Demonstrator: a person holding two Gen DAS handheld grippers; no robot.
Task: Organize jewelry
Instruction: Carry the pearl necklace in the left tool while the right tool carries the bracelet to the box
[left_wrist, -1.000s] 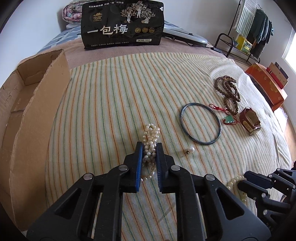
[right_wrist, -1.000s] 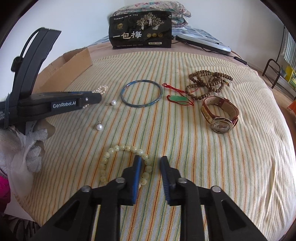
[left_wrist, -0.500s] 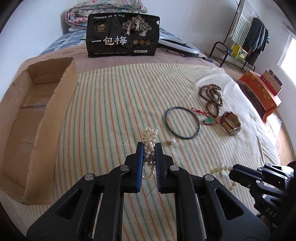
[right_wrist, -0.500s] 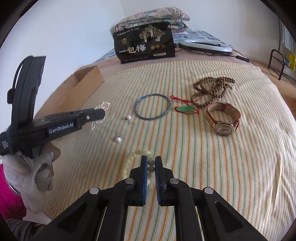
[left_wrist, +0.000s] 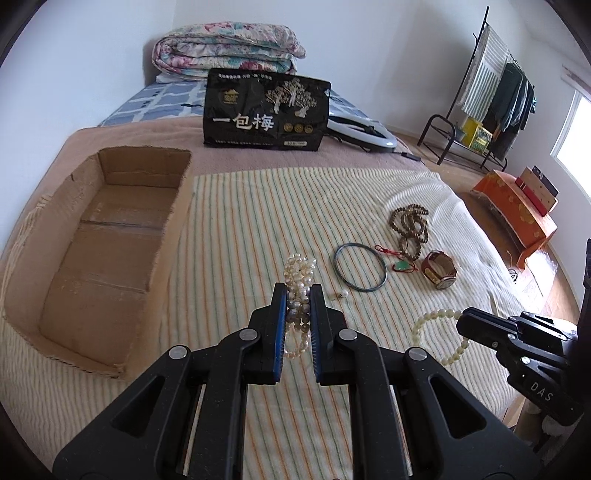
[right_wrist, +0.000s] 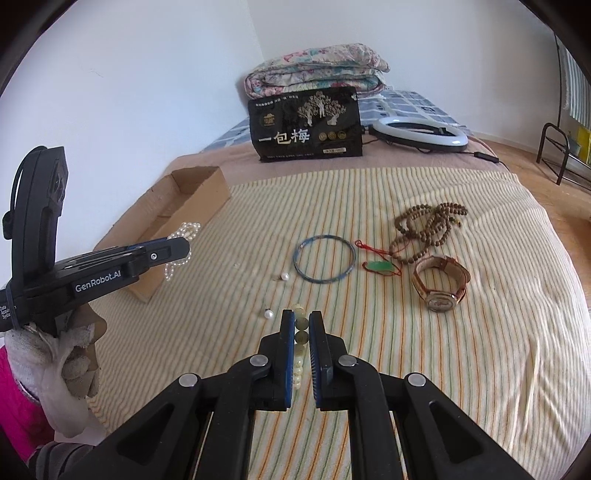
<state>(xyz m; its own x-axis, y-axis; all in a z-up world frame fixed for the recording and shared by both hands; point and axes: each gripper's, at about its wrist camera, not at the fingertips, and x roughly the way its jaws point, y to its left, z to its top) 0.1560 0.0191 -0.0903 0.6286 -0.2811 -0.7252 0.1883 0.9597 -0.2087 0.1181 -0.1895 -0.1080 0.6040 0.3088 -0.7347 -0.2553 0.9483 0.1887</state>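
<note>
Left gripper (left_wrist: 298, 295) clamped on pearl bracelet (left_wrist: 299, 273), lifted clear of striped cloth (left_wrist: 240, 229). Right gripper (right_wrist: 301, 325) clamped on pale bead bracelet (right_wrist: 300, 336), also lifted. Left gripper body reads "GenRobot.AI"; right reads "DAS". Black bag (right_wrist: 304, 125) at the far edge reads "一包梅". Cardboard box (left_wrist: 96, 236) beside cloth.

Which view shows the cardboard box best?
The left wrist view: the box sits open at the left, its whole bare inside visible. The right wrist view shows only a far end and outer wall, the rest hidden behind the left gripper.
</note>
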